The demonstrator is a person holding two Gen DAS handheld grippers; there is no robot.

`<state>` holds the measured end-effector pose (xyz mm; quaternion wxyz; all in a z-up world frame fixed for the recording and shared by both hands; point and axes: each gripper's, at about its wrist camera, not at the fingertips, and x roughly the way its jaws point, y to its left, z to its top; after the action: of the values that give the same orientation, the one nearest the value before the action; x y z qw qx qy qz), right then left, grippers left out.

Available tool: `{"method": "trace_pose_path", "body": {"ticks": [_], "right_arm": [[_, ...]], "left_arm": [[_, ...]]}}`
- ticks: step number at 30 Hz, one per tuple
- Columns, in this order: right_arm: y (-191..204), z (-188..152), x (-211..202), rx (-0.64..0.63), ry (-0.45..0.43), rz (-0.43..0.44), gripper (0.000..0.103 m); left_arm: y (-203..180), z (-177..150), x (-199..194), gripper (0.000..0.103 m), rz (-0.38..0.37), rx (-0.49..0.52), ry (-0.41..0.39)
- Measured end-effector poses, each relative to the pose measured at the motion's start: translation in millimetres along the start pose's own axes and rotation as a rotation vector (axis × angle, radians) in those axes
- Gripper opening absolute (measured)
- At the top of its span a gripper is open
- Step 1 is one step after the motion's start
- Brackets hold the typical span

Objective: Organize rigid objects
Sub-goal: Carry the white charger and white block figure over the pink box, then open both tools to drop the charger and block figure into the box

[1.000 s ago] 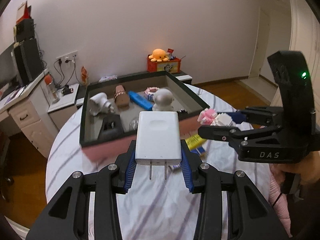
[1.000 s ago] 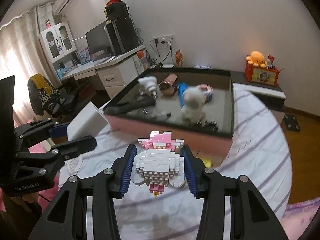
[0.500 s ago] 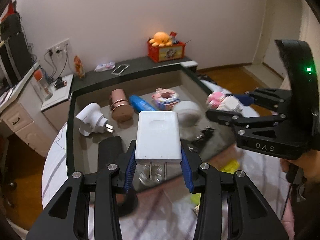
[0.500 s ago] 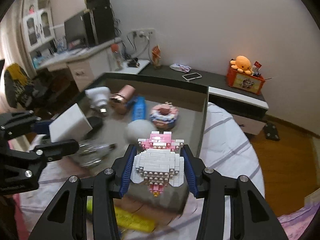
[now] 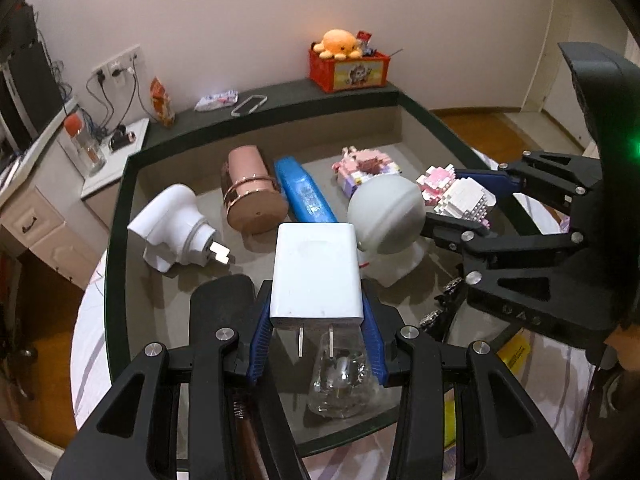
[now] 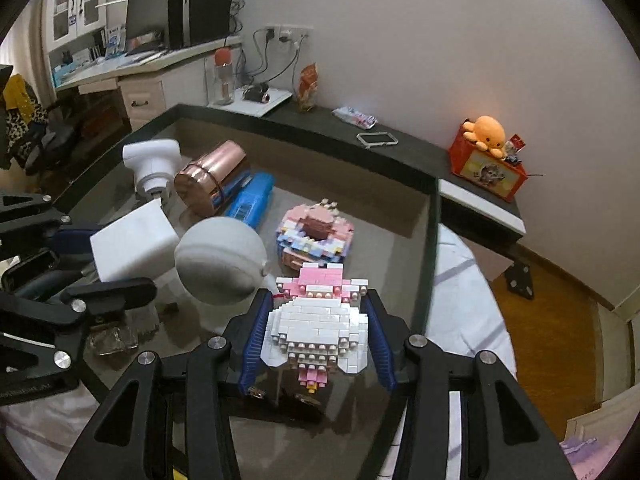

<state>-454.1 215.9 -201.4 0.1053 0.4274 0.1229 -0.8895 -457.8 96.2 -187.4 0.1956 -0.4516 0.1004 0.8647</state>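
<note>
My left gripper (image 5: 316, 344) is shut on a white charger block (image 5: 316, 272), prongs pointing back, held above the dark box (image 5: 120, 216). My right gripper (image 6: 316, 344) is shut on a pink-and-white brick figure (image 6: 316, 320), also above the box (image 6: 430, 240). Each gripper shows in the other view: the right gripper (image 5: 472, 208) with the figure (image 5: 460, 196), the left gripper (image 6: 120, 276) with the charger (image 6: 132, 244). In the box lie a white plug adapter (image 5: 172, 228), a copper cylinder (image 5: 250, 196), a blue case (image 5: 306, 196), a brick doughnut (image 6: 314, 236) and a white round-headed figure (image 5: 388, 216).
A clear glass piece (image 5: 340, 380) and a black object (image 5: 220, 300) lie in the box's near part. Yellow packets (image 5: 516, 348) lie on the striped tablecloth to the right. A dark shelf with an orange octopus toy (image 5: 340, 42) stands behind.
Both grippers have moved forward from above the tablecloth to over the box, each still holding its object.
</note>
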Motion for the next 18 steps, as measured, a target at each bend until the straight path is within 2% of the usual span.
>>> {"method": "trace_pose_path", "body": {"ticks": [4,11,12,13,14,15,16,18], "right_arm": [[-1,-3,4,0.022,0.013,0.052,0.047],[1,-4,-3,0.021,0.006,0.064,0.048],[2,-5,-5,0.023,0.007,0.063,0.048],[2,-6,-7,0.022,0.004,0.055,0.054],[4,-6,-8,0.020,0.000,0.045,0.069],[5,-7,-12,0.019,-0.007,0.034,0.077],[7,-7,-15,0.017,-0.018,0.043,0.081],[9,-7,-21,0.022,-0.028,0.033,0.081]], "left_arm": [[1,1,2,0.041,0.008,-0.011,0.018],[2,1,-3,0.044,0.020,-0.018,0.001],[2,0,-6,0.047,0.014,-0.027,-0.003],[3,0,-8,0.050,0.006,-0.031,-0.008],[3,-1,-11,0.063,0.001,-0.034,-0.014],[3,-1,-14,0.073,0.002,-0.035,-0.022],[2,-3,-19,0.074,0.008,-0.036,-0.036],[1,-5,-28,0.081,0.009,-0.038,-0.055]]}}
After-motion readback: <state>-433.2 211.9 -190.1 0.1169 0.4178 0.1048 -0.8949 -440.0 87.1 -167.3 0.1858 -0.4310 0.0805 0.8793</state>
